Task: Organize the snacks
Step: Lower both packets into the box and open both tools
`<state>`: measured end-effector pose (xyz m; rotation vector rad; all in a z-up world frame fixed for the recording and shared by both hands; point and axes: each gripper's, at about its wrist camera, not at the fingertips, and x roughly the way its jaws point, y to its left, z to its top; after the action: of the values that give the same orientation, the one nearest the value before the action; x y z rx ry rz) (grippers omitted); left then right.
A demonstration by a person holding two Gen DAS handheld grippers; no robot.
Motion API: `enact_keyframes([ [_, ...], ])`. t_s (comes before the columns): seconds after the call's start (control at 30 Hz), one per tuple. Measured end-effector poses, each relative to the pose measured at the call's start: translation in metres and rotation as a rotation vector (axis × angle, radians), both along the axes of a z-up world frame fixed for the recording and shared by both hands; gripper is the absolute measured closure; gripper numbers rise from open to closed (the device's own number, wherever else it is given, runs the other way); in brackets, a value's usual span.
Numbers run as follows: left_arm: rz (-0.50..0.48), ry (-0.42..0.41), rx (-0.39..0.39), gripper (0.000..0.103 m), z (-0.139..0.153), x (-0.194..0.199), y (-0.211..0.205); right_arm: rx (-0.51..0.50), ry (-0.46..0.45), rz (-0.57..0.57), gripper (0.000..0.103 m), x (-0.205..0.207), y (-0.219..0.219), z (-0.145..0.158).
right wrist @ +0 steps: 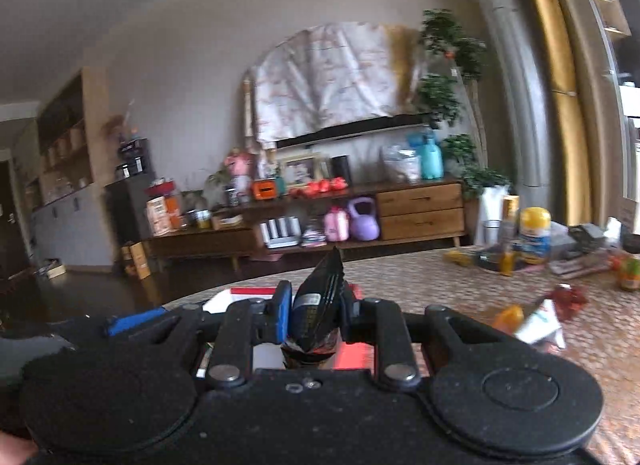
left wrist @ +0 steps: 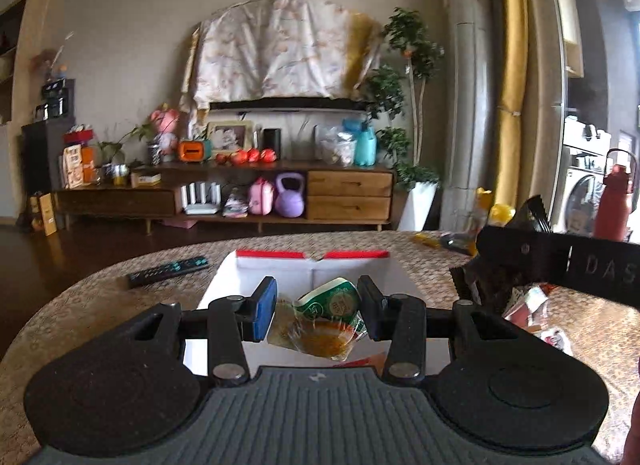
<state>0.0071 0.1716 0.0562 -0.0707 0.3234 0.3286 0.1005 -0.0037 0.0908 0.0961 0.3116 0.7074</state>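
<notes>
Item: snack sorting at the round table, white box with red flaps, open. We hold a clear-wrapped snack with a green label in the left gripper, fingers part-way apart and seemingly pinching the wrapper above the box mouth. We hold a dark foil snack packet in the right gripper, fingers narrow and pressed on its sides, packet upright, just beside the box. More loose snacks lie farther right. To drop well, we judge: keep each packet over the opening, lower it past the rim, then release one hand at a time so the grippers do not collide.
</notes>
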Motion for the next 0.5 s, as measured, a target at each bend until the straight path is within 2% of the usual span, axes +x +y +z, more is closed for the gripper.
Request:
enact_keyframes([
  [0.17,0.019,0.024,-0.016,0.06,-0.01,0.0,0.012,-0.018,0.021,0.027,0.081,0.002,0.018,-0.004],
  [0.5,0.022,0.082,-0.044,0.06,-0.034,0.007,0.023,-0.089,0.097,0.058,0.081,0.003,0.042,-0.034],
])
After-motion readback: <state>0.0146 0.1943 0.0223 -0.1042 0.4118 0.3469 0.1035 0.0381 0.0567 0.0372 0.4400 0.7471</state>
